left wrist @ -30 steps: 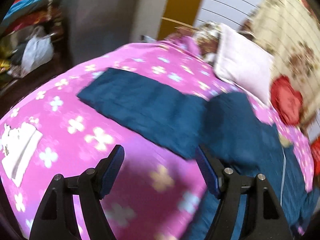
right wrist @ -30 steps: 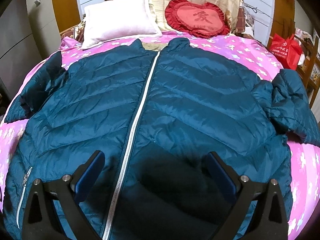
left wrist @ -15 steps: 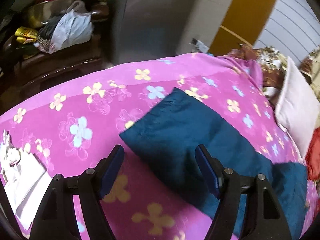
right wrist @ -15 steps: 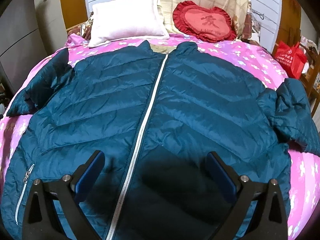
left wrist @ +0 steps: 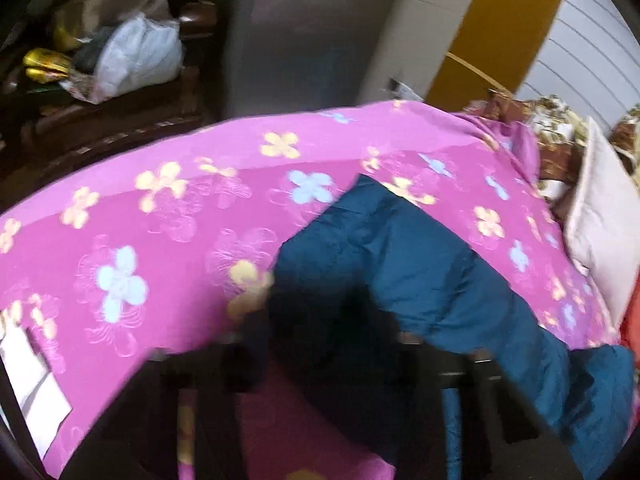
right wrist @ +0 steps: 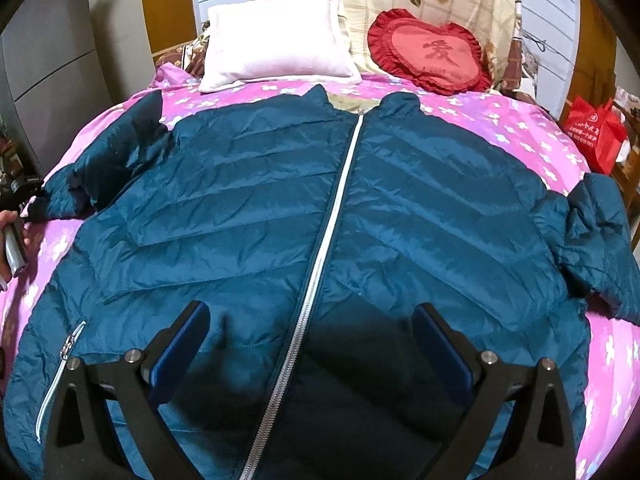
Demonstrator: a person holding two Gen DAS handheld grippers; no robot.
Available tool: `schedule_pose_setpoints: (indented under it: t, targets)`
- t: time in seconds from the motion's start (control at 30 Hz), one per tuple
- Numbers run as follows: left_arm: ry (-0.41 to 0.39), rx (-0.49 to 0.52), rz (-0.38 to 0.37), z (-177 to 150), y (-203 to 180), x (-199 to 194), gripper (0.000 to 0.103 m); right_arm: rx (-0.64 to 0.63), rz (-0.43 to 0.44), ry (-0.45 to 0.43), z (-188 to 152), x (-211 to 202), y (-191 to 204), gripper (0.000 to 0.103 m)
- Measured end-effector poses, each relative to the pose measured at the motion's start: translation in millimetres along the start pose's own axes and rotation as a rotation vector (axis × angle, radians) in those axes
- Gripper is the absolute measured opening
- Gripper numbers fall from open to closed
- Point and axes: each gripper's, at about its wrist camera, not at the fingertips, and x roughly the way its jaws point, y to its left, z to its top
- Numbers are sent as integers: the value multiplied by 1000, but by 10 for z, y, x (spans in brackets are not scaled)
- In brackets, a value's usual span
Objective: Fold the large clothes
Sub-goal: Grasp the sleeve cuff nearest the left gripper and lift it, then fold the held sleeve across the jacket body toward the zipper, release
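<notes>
A dark teal puffer jacket [right wrist: 248,216] lies spread face up on a pink flowered bedspread [right wrist: 516,128], zipped, with a silver zipper [right wrist: 324,248] down its middle. My right gripper [right wrist: 310,336] is open and empty, hovering over the jacket's lower front. In the left wrist view the jacket's left sleeve [left wrist: 400,264] lies across the bedspread [left wrist: 160,208]. My left gripper [left wrist: 328,340] is motion-blurred, open, its jaws on either side of the sleeve's cuff end. In the right wrist view it shows at the far left edge [right wrist: 16,216] by that sleeve.
A white pillow [right wrist: 276,44] and a red heart cushion [right wrist: 432,52] lie at the bed's head. A red bag [right wrist: 596,132] stands at the right. A dark cabinet with bags [left wrist: 120,60] stands beyond the bed's left edge. White paper [left wrist: 32,392] lies on the bedspread.
My left gripper has swung left along the sleeve and come down close over its cuff end; the view is now blurred. My right gripper drifted slightly over the jacket.
</notes>
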Motion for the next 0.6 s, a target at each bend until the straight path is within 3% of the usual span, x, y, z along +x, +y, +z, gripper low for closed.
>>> schedule_pose_setpoints:
  t: [0.2,0.4,0.6]
  targets:
    - [-44,19,-113,-15,-108,-403,0,9,-8,13,-24,12,-48,103]
    - [-121,160,-235,-177,-443,-1068,0,-1,-24,16,-65,-39,-75,103]
    - [-138,251,-304,-421,-708,-1528,0,18,-45,31,-131,-62,-195,103]
